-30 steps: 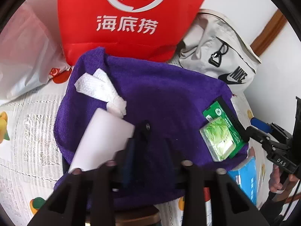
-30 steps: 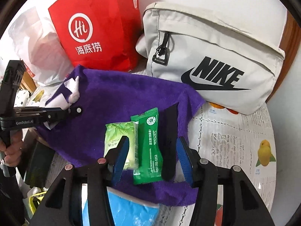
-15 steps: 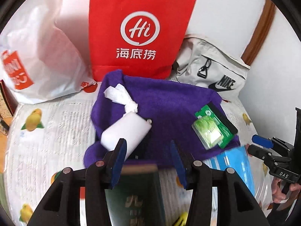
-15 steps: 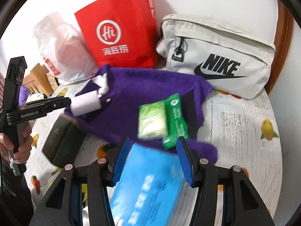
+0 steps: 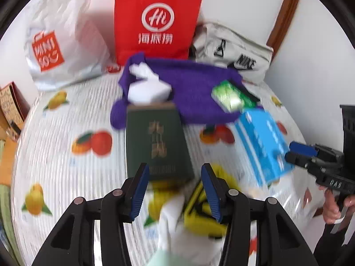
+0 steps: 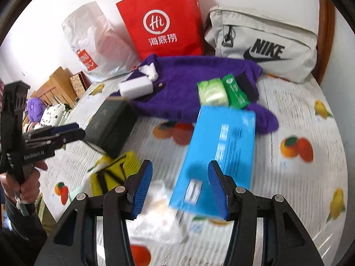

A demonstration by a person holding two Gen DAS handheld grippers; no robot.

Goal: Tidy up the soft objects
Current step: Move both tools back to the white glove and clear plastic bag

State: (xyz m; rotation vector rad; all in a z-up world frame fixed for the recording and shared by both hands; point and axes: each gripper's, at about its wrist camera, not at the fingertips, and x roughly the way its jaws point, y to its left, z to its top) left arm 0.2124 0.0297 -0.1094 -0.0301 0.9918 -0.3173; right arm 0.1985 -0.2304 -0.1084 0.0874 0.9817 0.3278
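- Across the left wrist view, the left gripper [image 5: 175, 185] hangs over a table [image 5: 66, 168] covered in a fruit-print cloth; its jaws have just been opening, stand partly apart and hold nothing.
- Just beyond its blue pads [image 5: 139, 190] lies a dark green box [image 5: 155, 144], with a yellow and black item [image 5: 199, 212] and some white soft material [image 5: 177, 228] below them, both blurred.
- Farther back a purple towel [image 5: 188, 88] is spread on the table, carrying a white block [image 5: 148, 89] and a green packet [image 5: 230, 97]; a blue box [image 5: 261, 146] sits at its near right edge.
- A red paper bag [image 5: 157, 22], a white plastic bag [image 5: 64, 40] and a grey Nike bag [image 5: 233, 53] stand behind the towel.
- At the right edge a hand [image 5: 335, 204] holds the right gripper [image 5: 295, 153].
- From the right wrist view, the right gripper [image 6: 180, 189] has its jaws partly apart over the near end of the blue box [image 6: 219, 155], the pads not pressing on it.
- The purple towel [image 6: 188, 82] lies beyond the box, with the white block [image 6: 135, 86], a pale green packet [image 6: 212, 92] and a dark green packet [image 6: 236, 92] on it.
- The dark green box [image 6: 111, 124] sits left of centre, with the left gripper [image 6: 66, 133] just beside it.
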